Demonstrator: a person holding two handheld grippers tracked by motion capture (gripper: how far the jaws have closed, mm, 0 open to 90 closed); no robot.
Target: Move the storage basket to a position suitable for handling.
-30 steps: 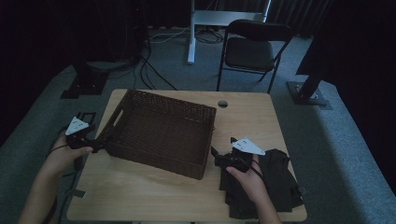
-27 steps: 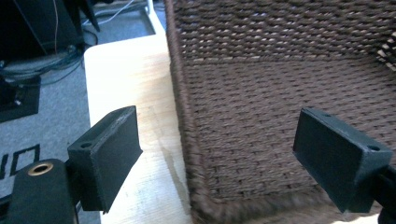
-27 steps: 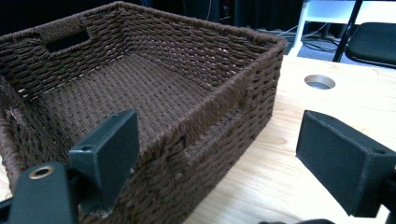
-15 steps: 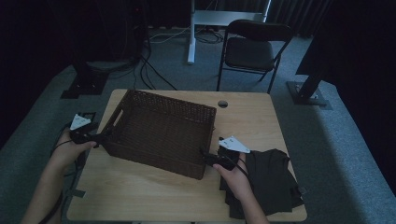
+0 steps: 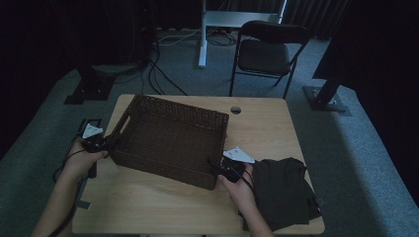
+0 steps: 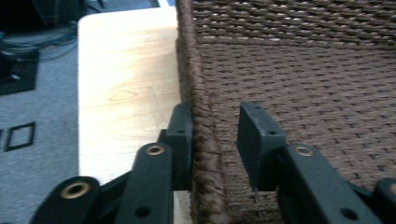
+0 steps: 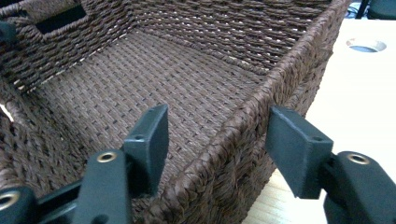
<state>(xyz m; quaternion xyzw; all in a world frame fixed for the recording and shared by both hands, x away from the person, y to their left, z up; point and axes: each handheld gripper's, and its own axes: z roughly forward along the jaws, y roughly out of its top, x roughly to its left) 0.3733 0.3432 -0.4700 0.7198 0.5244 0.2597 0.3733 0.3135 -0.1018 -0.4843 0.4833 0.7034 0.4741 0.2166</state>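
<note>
A dark brown woven basket point(image 5: 158, 165) sits on the left half of the wooden table point(image 5: 262, 131). My left gripper point(image 5: 106, 143) is at the basket's left end. In the left gripper view it point(image 6: 215, 121) straddles the rim point(image 6: 201, 70): the outer jaw touches the wall and the inner jaw stands off it with a gap. My right gripper point(image 5: 217, 168) is at the basket's near right corner. Its jaws point(image 7: 219, 126) are spread wide, one on each side of the wall point(image 7: 289, 70), neither touching. The basket is empty inside.
A dark crumpled cloth point(image 5: 284, 190) lies on the table's near right corner, just right of my right hand. A round cable hole point(image 5: 235, 109) is in the tabletop behind the basket. A folding chair point(image 5: 269, 54) stands beyond the table.
My right gripper has moved left, off the dark cloth, to the basket's right wall, which it now straddles. My left gripper has stayed at the left rim.
</note>
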